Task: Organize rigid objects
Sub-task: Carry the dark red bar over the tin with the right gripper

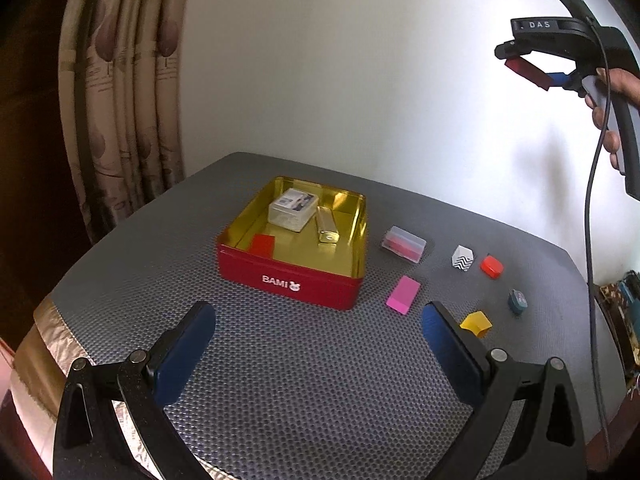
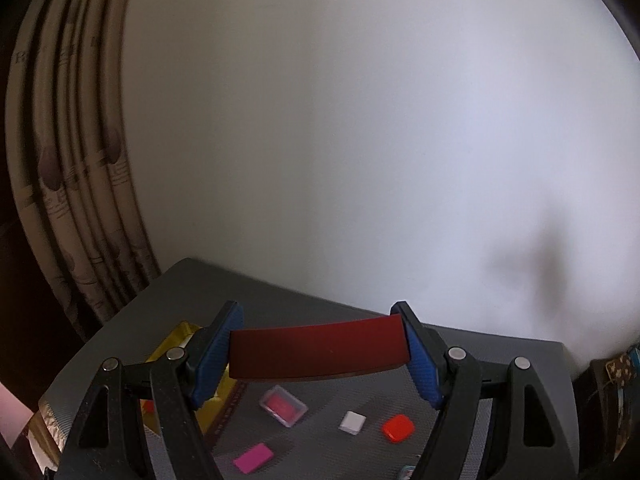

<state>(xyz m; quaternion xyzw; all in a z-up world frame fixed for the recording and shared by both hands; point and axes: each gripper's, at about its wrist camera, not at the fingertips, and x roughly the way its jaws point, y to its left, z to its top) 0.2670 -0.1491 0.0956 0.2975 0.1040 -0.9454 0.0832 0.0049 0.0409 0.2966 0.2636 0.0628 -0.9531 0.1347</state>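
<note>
The right gripper (image 2: 318, 350) clamps a flat dark-red lid (image 2: 320, 350) high above the desk (image 1: 280, 360); the left gripper (image 1: 318, 328) gapes wide, empty.

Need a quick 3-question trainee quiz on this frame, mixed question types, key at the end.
1. True or false: the right tool holds a dark red flat rectangular block well above the grey textured table.
2. Which item lies inside the red BAMI tin with the gold interior? A) pink flat rectangular eraser B) gold rectangular metal case C) yellow plastic piece
3. Fill in: the left tool is ____ and holds nothing.

Key: 1 true; 2 B; 3 open.
</note>
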